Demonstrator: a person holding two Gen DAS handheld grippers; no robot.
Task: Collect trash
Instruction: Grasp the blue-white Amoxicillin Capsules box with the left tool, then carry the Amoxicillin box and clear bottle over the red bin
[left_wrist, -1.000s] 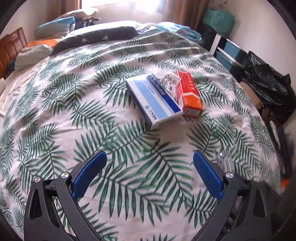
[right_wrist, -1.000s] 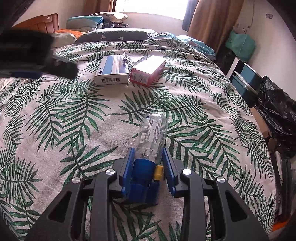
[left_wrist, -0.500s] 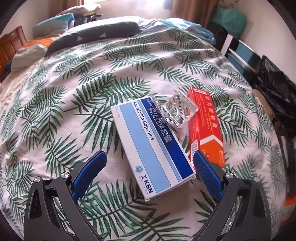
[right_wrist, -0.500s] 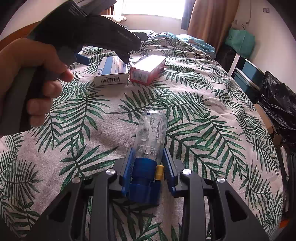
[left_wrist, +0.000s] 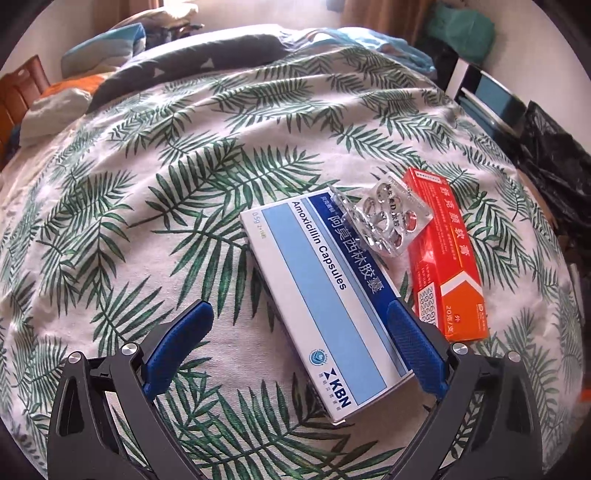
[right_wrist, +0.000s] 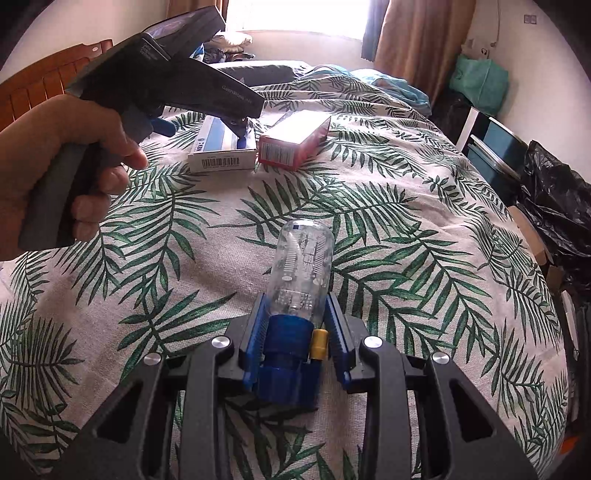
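A white and blue capsule box (left_wrist: 325, 295) lies on the palm-leaf bedspread (left_wrist: 147, 206). A silver blister pack (left_wrist: 391, 221) rests across it and a red-orange carton (left_wrist: 447, 258) beside it. My left gripper (left_wrist: 299, 314) hovers open just over the capsule box, its right finger (left_wrist: 413, 343) above the box's right edge. In the right wrist view my right gripper (right_wrist: 295, 297) is shut on a clear plastic bottle (right_wrist: 301, 262) at its blue cap. Farther back, a hand (right_wrist: 74, 166) holds the left gripper (right_wrist: 203, 131) over the capsule box (right_wrist: 221, 147) and red carton (right_wrist: 293, 142).
A black bin bag (right_wrist: 557, 206) sits on the floor beyond the bed's right edge, next to a dark cabinet (right_wrist: 495, 144) and a teal bag (right_wrist: 480, 83). Pillows (left_wrist: 99, 55) and a wooden headboard (right_wrist: 44, 92) lie at the far left end.
My left gripper has come forward and down to the boxes, and the capsule box now lies between its open fingers. The right gripper has kept still with the bottle.
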